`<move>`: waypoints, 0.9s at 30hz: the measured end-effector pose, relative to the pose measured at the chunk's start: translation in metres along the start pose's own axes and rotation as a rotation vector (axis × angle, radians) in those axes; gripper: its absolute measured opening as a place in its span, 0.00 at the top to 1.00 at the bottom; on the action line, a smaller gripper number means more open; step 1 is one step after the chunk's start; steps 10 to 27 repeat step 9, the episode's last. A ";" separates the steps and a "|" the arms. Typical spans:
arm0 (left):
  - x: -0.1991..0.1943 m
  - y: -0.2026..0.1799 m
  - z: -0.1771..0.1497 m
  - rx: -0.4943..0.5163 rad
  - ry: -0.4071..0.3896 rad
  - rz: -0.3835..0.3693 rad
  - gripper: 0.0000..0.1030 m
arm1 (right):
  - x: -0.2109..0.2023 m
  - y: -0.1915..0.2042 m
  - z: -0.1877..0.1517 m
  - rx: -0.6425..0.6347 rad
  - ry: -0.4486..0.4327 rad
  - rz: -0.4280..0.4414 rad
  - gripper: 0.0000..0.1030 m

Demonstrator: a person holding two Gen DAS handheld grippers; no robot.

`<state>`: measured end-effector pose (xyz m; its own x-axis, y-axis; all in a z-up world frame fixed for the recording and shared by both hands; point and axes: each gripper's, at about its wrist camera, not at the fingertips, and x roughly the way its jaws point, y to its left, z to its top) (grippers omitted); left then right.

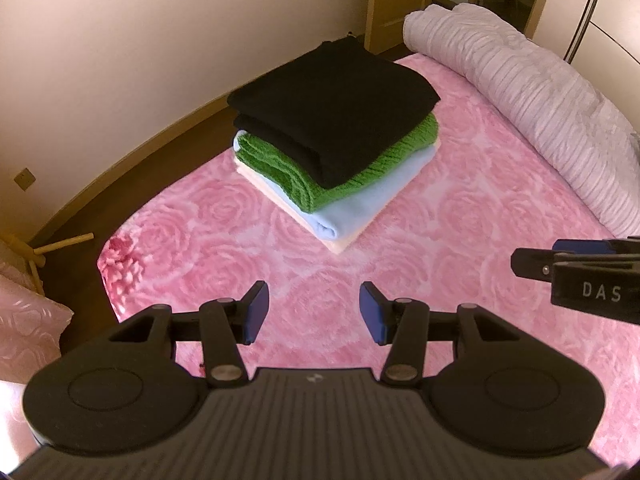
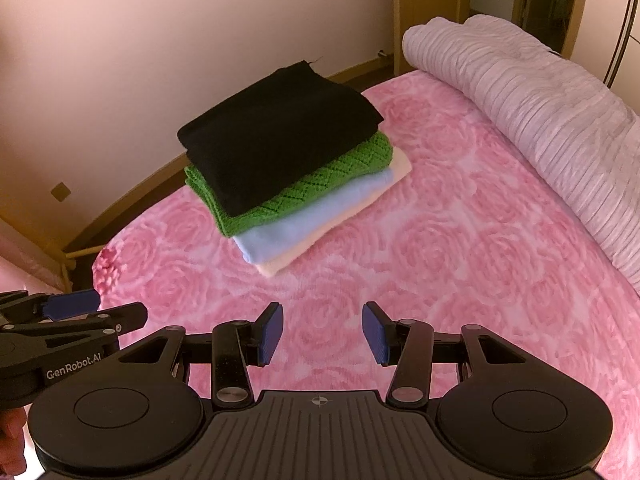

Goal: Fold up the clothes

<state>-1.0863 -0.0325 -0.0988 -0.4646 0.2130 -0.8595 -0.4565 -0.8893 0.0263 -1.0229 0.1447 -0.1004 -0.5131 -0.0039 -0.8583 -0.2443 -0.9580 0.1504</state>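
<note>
The stack of folded clothes sits on a bed covered by a pink rose-patterned blanket, and everything here is placed against that stack. Behind and to the left of it the bed ends at a curved edge, with a strip of dark floor and a pale wall beyond; the stack lies close to that edge. To its right, well apart, a rolled pale-pink ribbed quilt runs along the far side of the bed. Between the stack and the quilt, and in front of the stack toward the cameras, the blanket lies bare and flat.

The stack has four layers, each folded flat: a black garment on top, a green knitted piece under it, a light blue one below that, and a cream one at the bottom. The lower layers stick out past the upper ones at the near corner.

The left gripper hangs over the bare blanket in front of the stack, jaws parted with a clear gap, nothing between the blue pads and nothing touched. The right gripper is likewise in front of the stack, just beside the left one, jaws apart about as far, empty and clear of the cloth.
</note>
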 end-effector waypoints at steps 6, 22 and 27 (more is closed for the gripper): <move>-0.005 -0.002 0.002 0.035 -0.062 0.035 0.56 | 0.002 0.001 0.004 0.002 -0.004 -0.001 0.54; -0.008 -0.001 0.002 0.035 -0.063 0.039 0.56 | -0.001 0.003 0.003 0.003 -0.010 0.000 0.54; -0.008 -0.001 0.002 0.035 -0.063 0.039 0.56 | -0.001 0.003 0.003 0.003 -0.010 0.000 0.54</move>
